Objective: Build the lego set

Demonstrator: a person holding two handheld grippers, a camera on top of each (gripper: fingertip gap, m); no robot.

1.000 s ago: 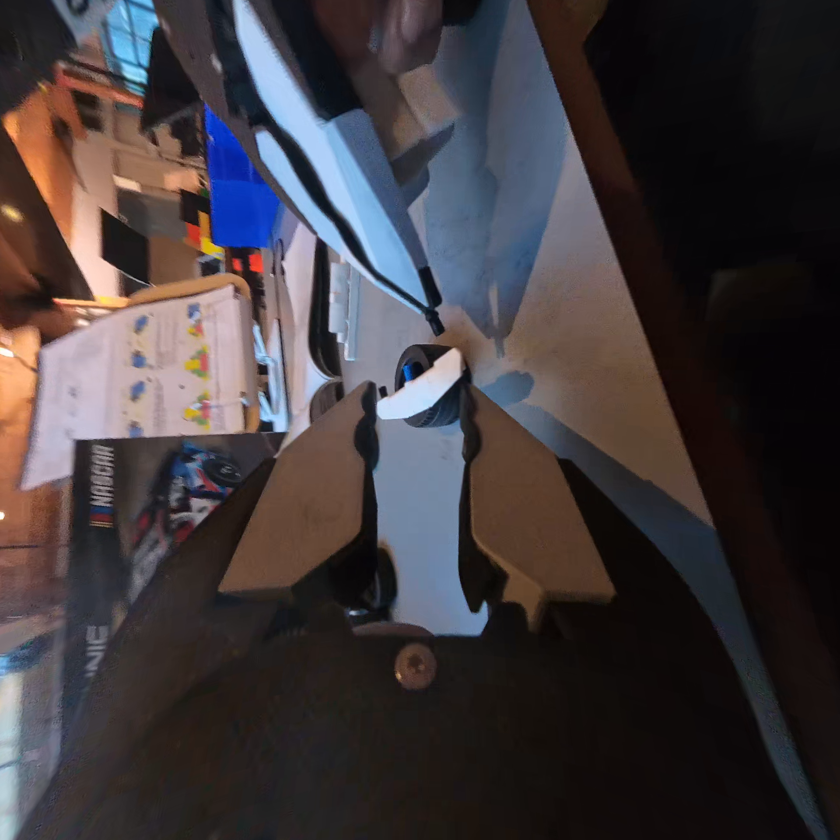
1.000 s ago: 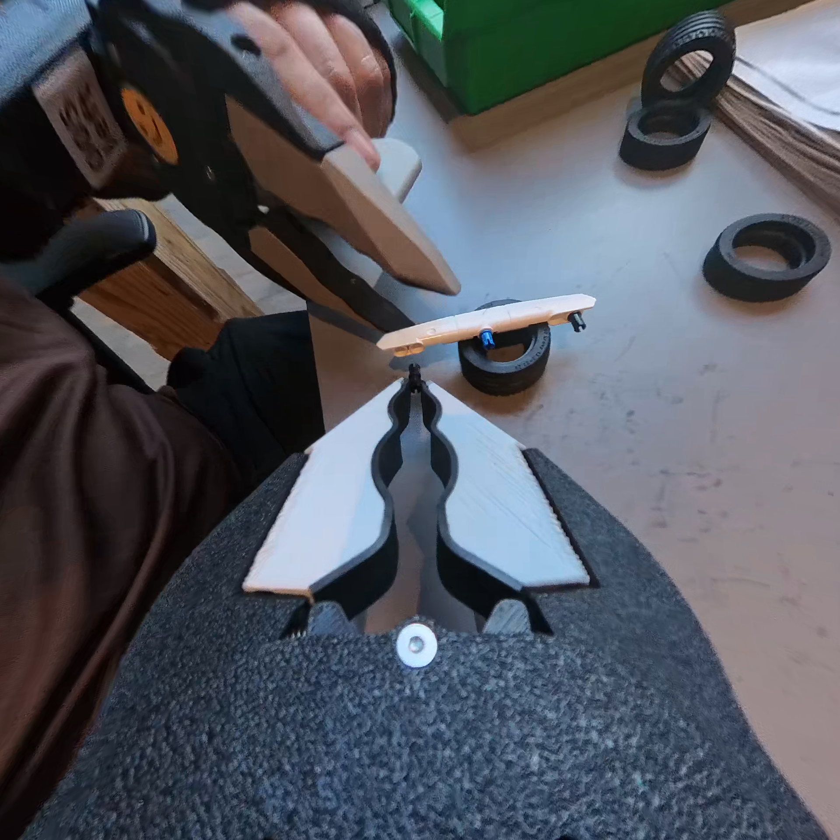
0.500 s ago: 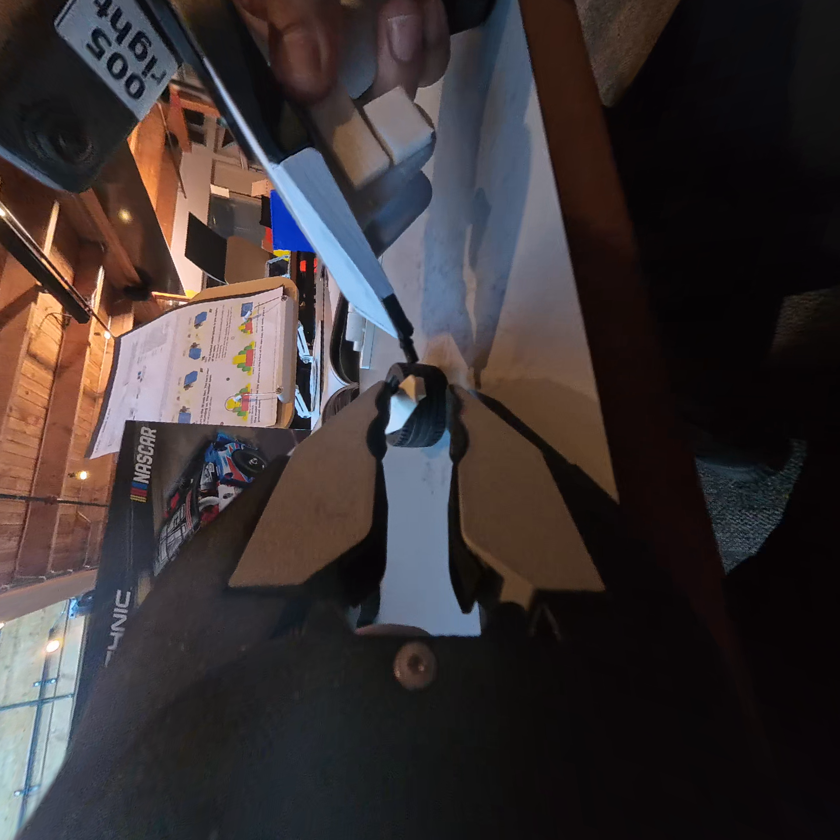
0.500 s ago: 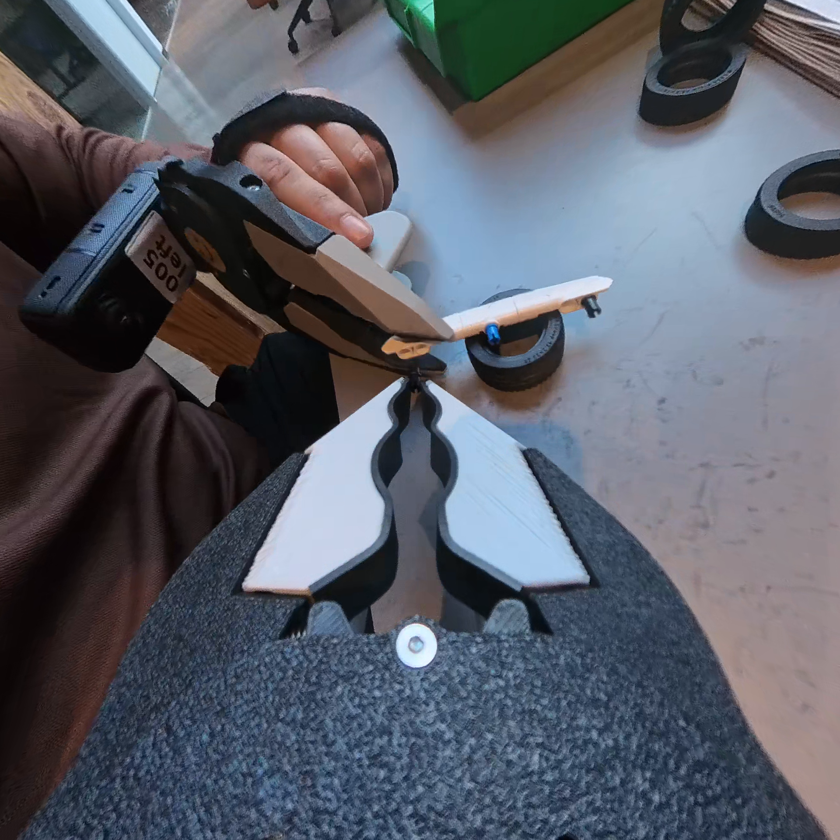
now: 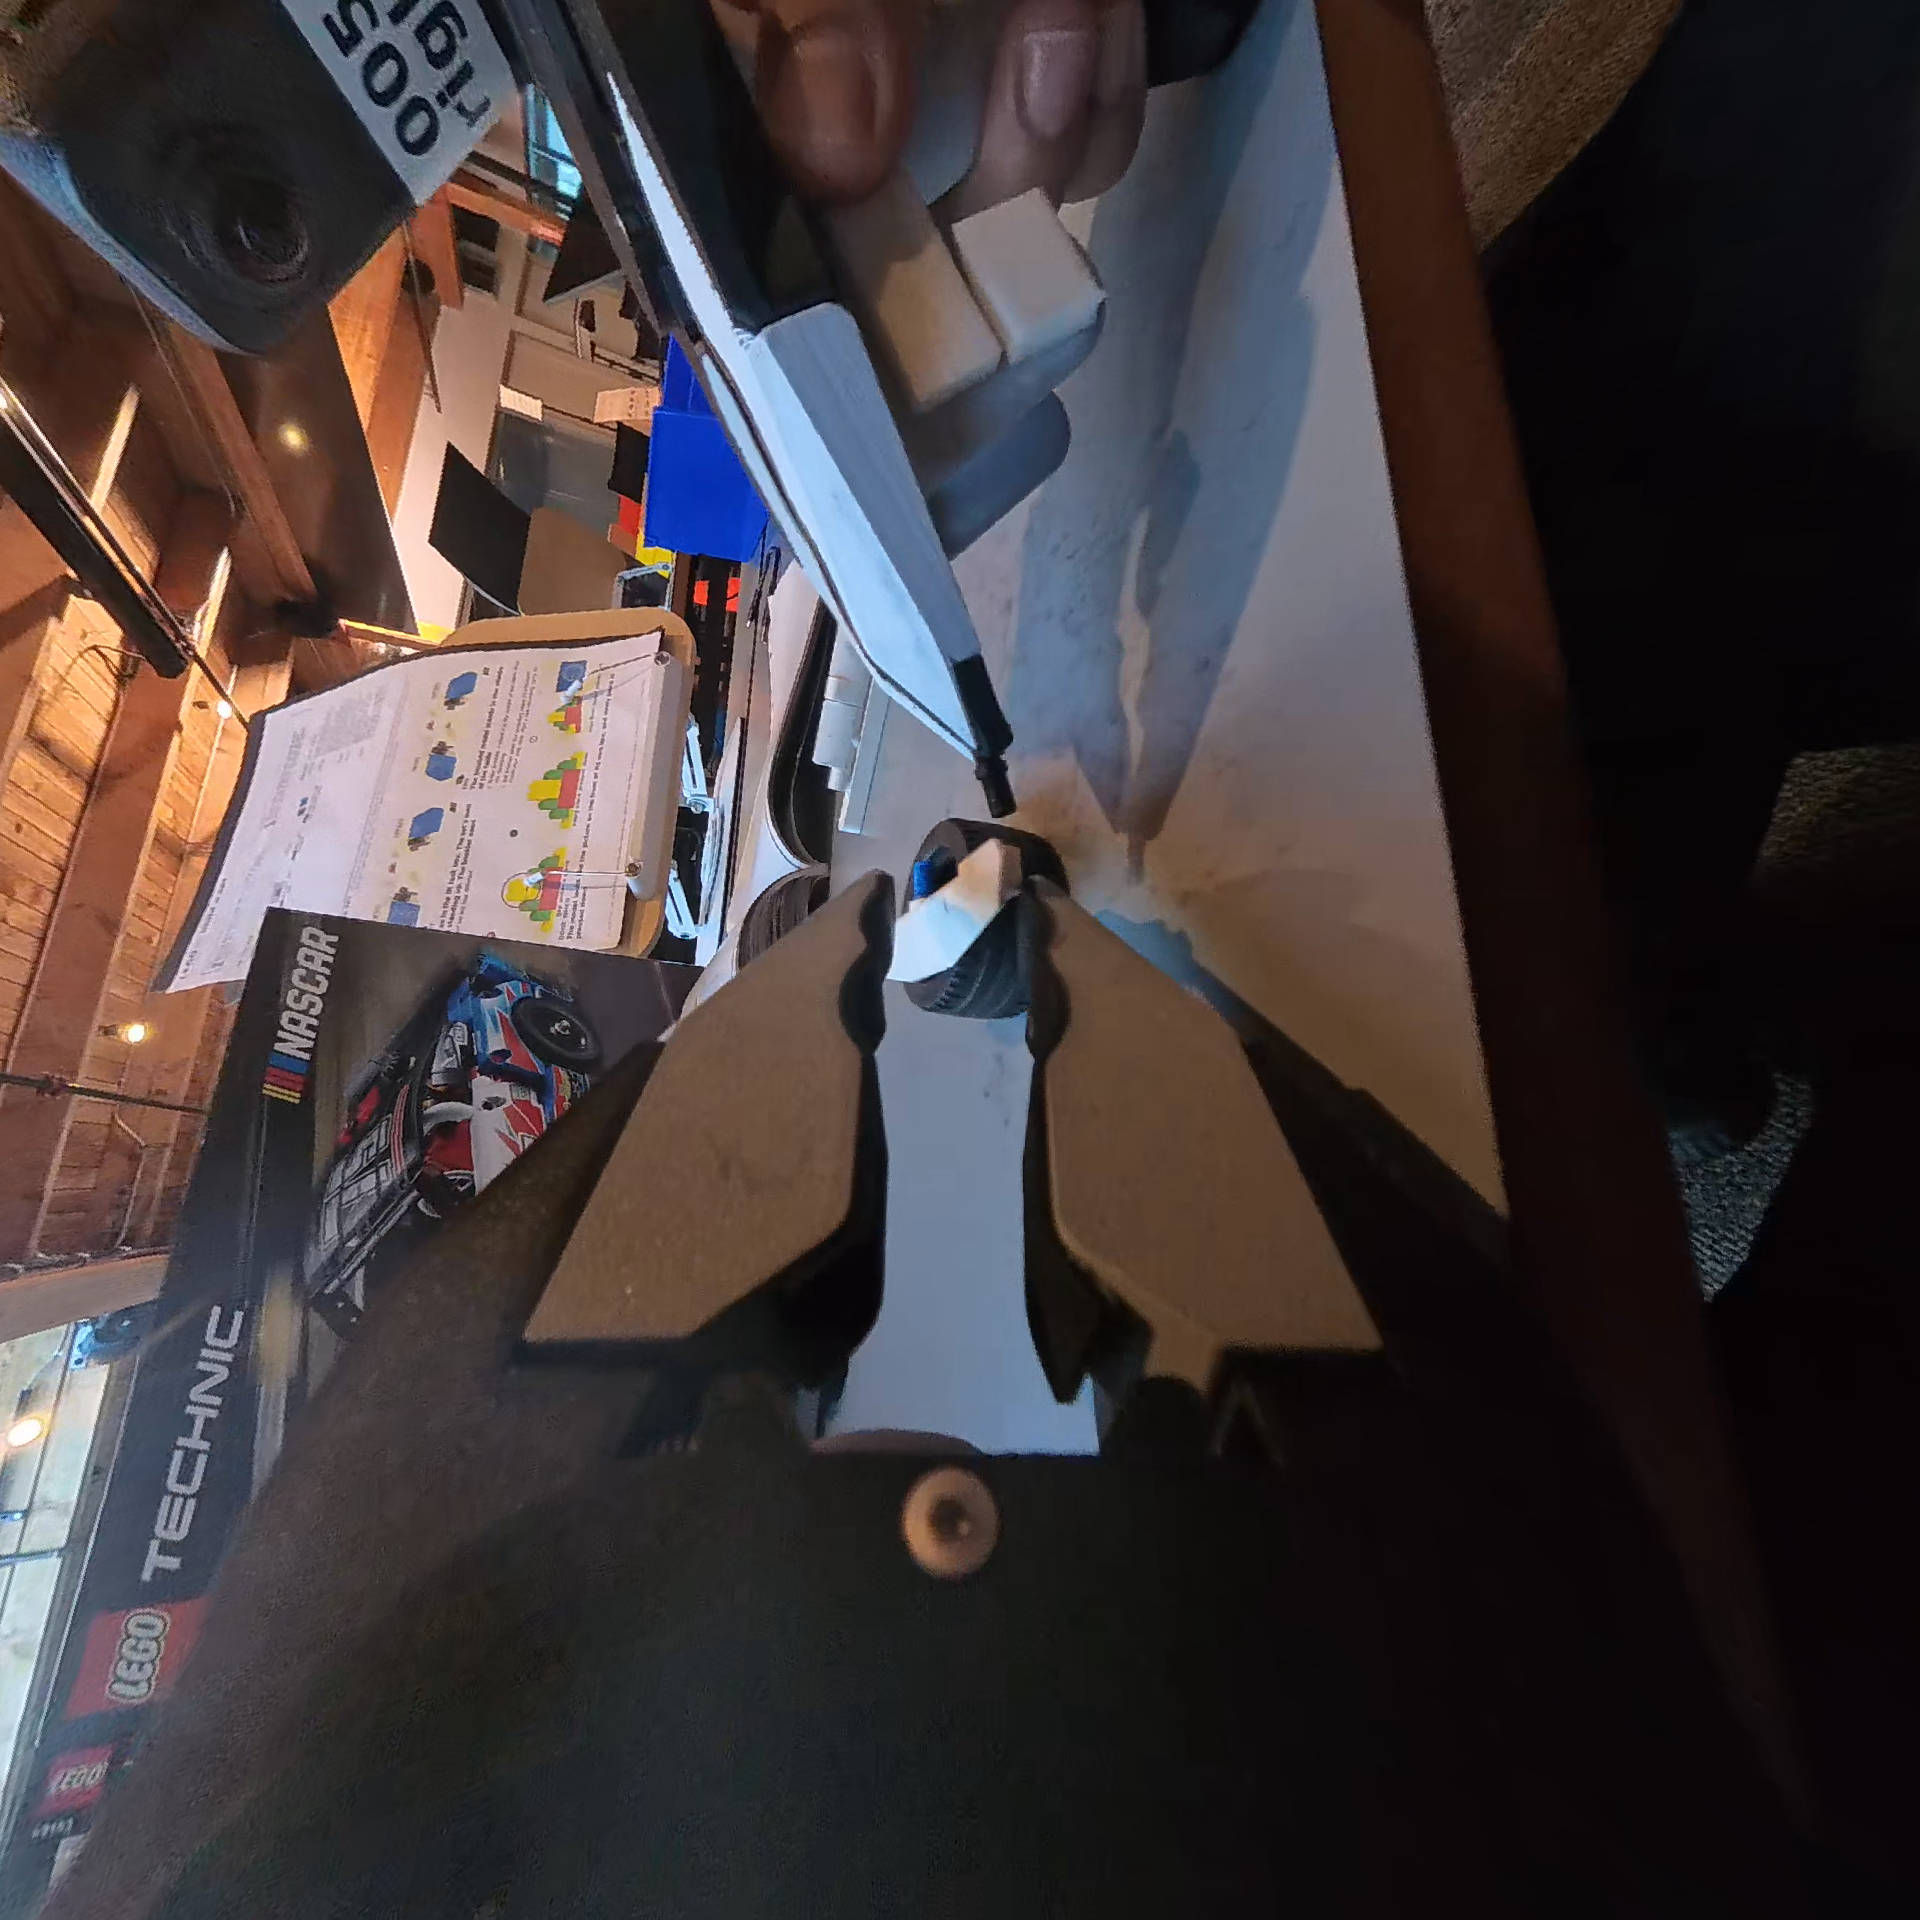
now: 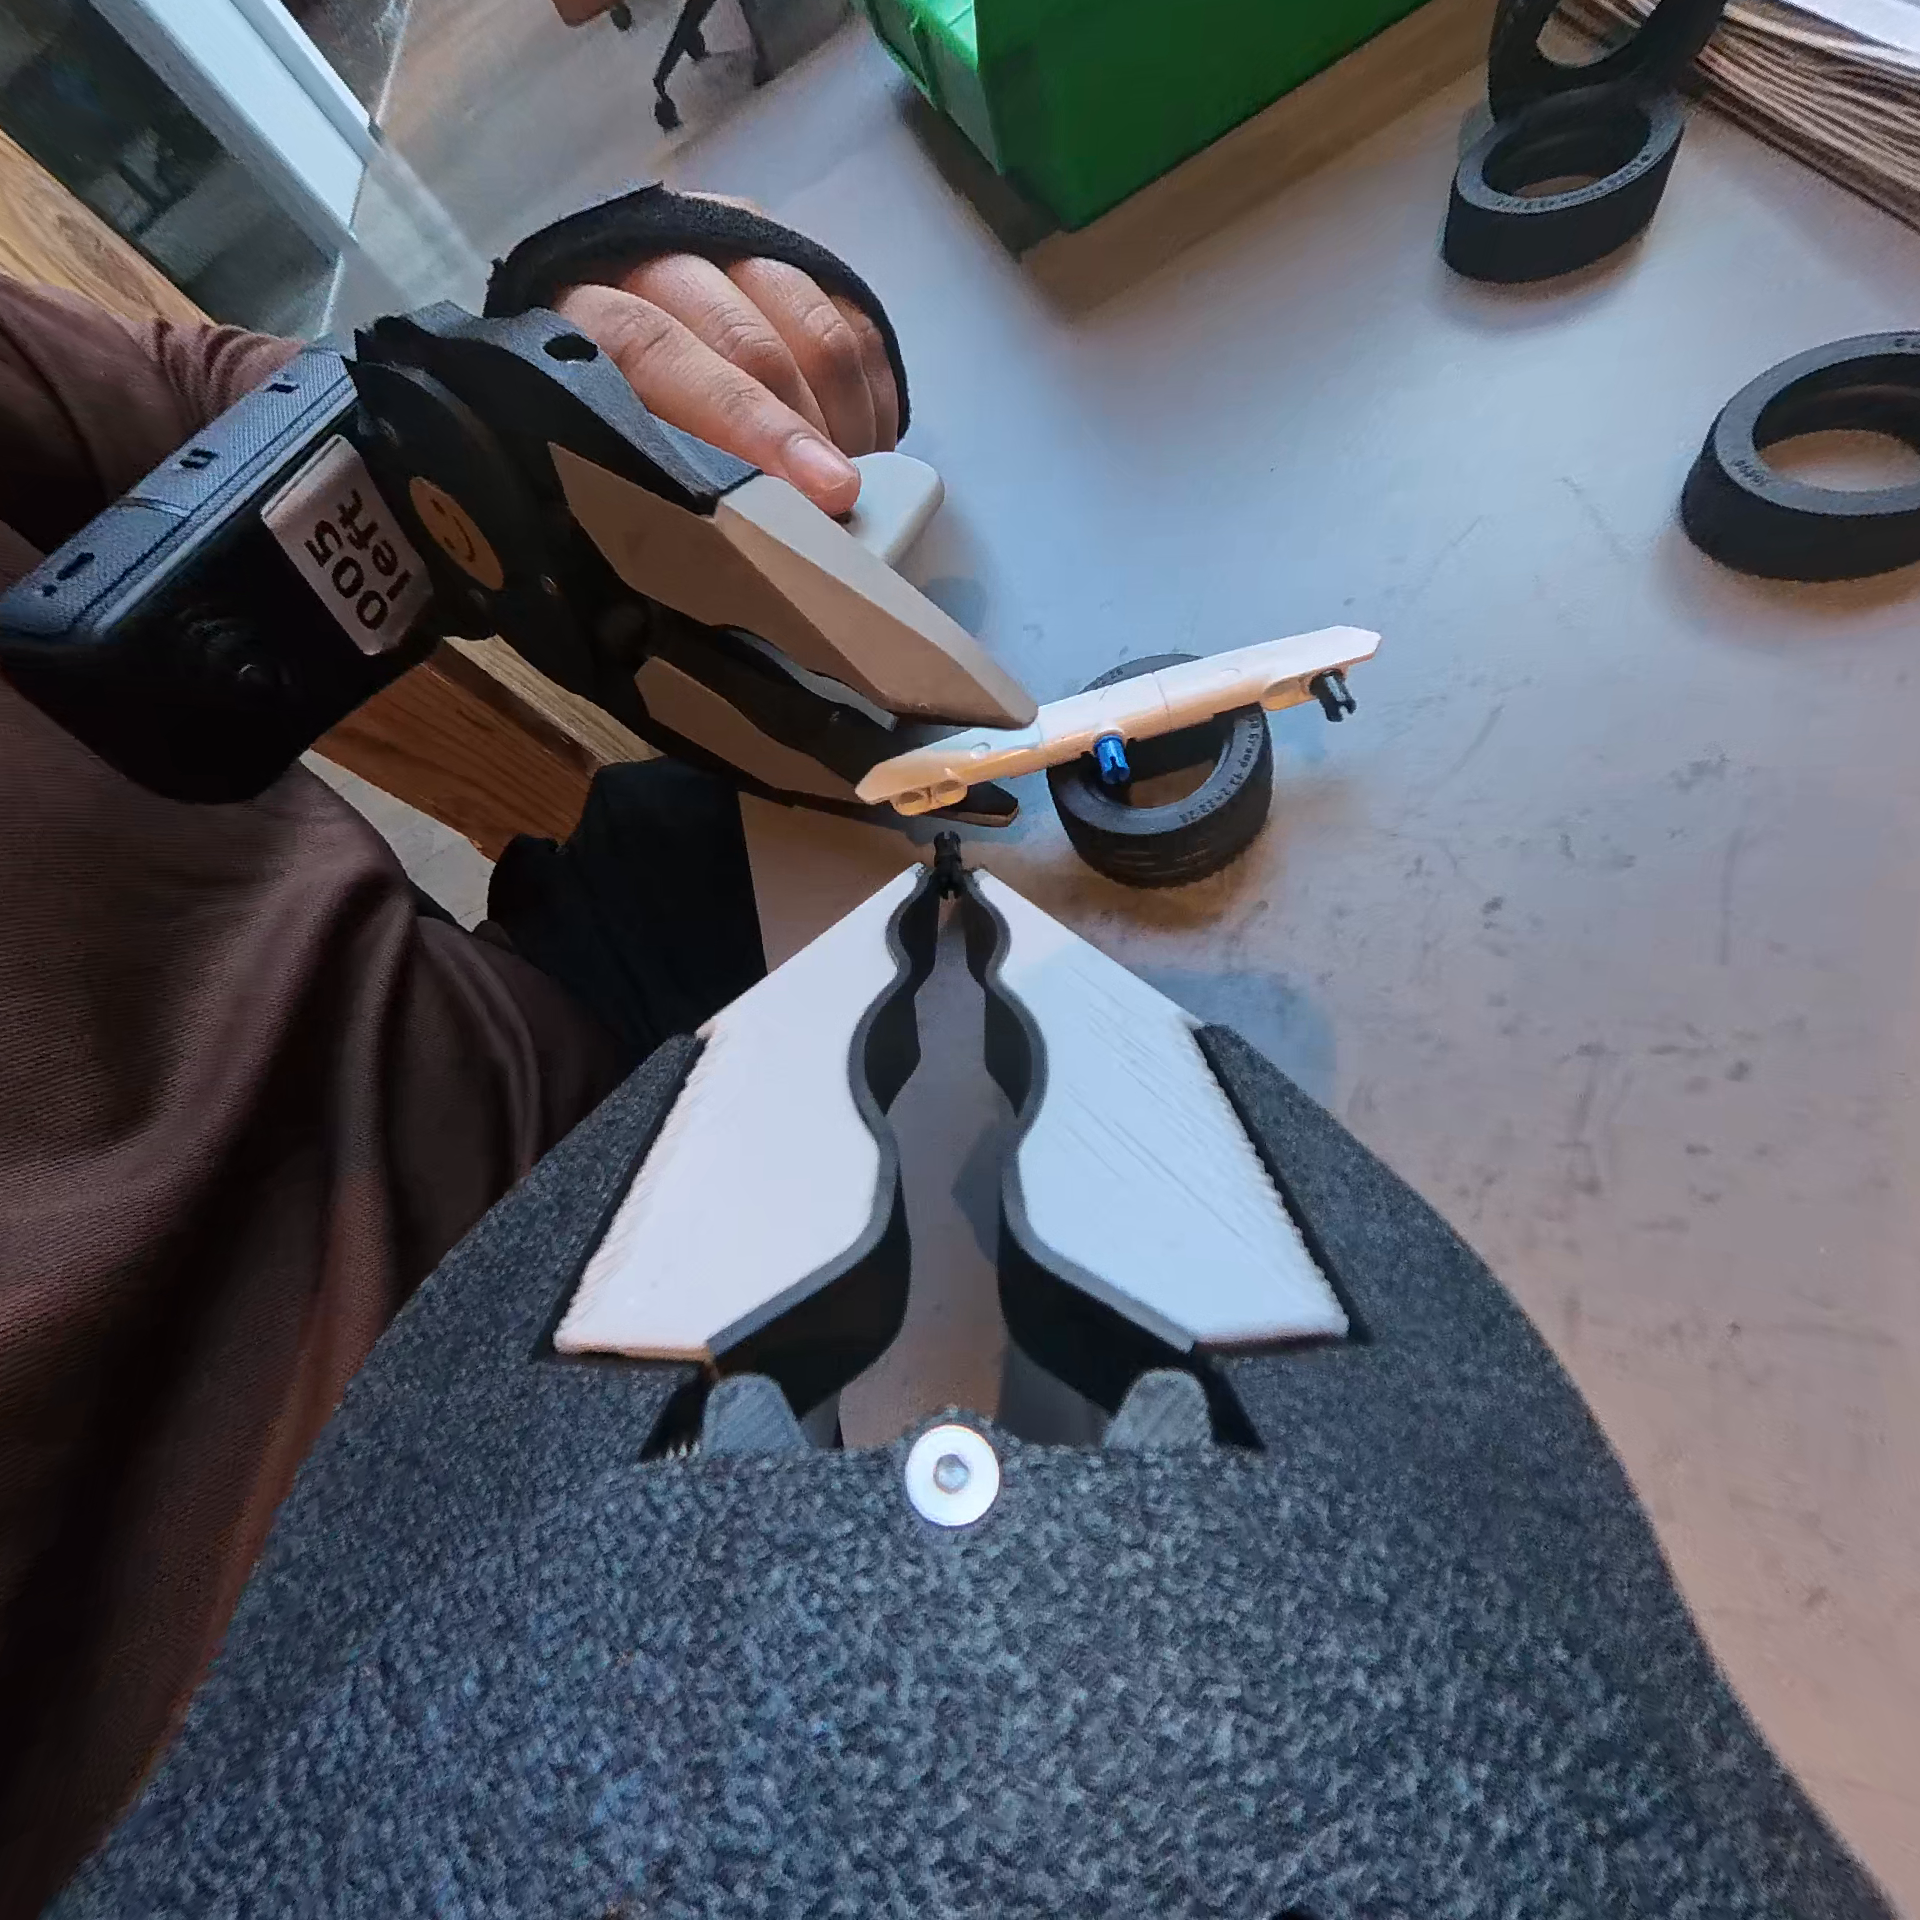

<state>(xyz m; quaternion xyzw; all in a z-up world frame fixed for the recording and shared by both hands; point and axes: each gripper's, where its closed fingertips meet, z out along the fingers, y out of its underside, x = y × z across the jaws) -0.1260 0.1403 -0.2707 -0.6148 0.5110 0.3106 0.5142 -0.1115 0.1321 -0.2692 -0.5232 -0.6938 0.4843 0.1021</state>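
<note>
From the right wrist view, the near end of the white beam [image 6: 1122, 707] goes in between the jaws of the left gripper [image 6: 977, 769], so how much of it they cover cannot be told, and the small black pin [image 6: 945, 873] pinched at the tip of the right gripper [image 6: 948, 883] is too small to make out in detail. The stacked tyres [image 6: 1558, 177] by the worktop's far edge are cut off at the top of the picture, and the lone tyre [image 6: 1808, 478] at the right. From the left wrist view, the tyre [image 5: 987, 935] on the worktop is half hidden behind the beam's end and the jaws, and the set's box [image 5: 260, 1247] runs off the left edge.
</note>
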